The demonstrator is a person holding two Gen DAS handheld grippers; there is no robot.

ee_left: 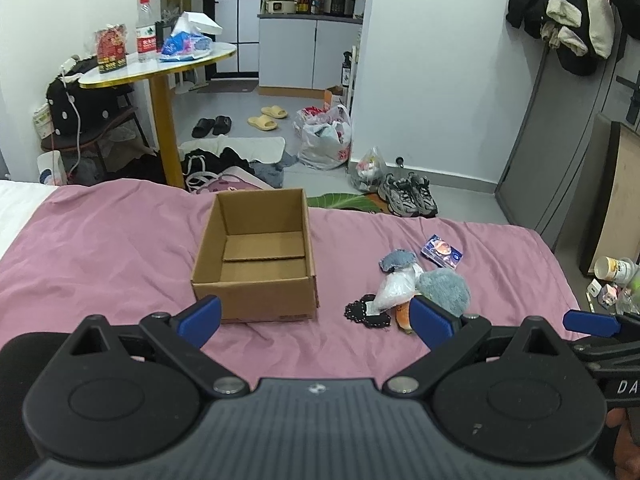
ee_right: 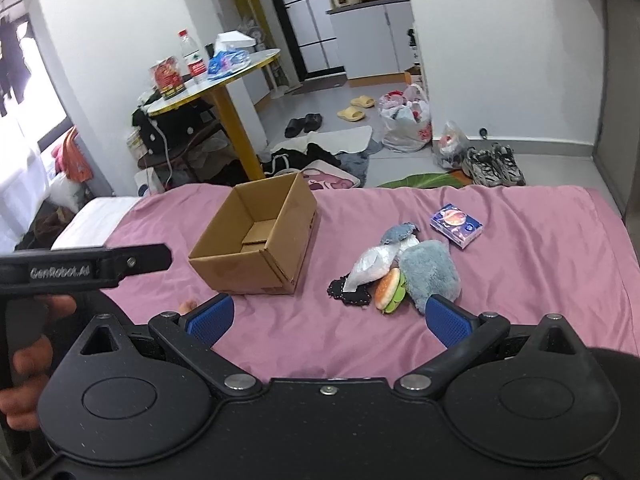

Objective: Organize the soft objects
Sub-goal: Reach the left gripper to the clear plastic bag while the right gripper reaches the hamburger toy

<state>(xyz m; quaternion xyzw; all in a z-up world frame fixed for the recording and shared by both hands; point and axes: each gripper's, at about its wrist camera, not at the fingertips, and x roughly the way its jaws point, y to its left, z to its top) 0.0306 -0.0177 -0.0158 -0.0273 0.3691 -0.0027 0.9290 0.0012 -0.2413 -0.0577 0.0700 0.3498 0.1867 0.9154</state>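
An empty open cardboard box [ee_left: 256, 256] [ee_right: 256, 240] stands on the pink bedspread [ee_left: 100, 248] [ee_right: 540, 248]. Right of it lies a small heap: a grey-blue plush [ee_left: 445, 285] [ee_right: 430, 274], a white plastic pouch [ee_left: 394, 286] [ee_right: 370, 266], a burger toy [ee_right: 389, 290], a black beaded piece [ee_left: 366, 314] [ee_right: 350, 294], a denim scrap [ee_left: 396, 260] [ee_right: 398, 233] and a blue tissue pack [ee_left: 441, 251] [ee_right: 456, 225]. My left gripper [ee_left: 316, 320] is open, low before the box. My right gripper [ee_right: 330, 318] is open, near the heap, holding nothing.
Beyond the bed's far edge are a round yellow-legged table [ee_left: 164, 64] [ee_right: 224, 84] with bottles and bags, clothes, slippers, plastic bags [ee_left: 326, 136] and sneakers [ee_left: 408, 194] on the floor. A hand [ee_right: 24, 360] grips the left tool's handle [ee_right: 80, 268].
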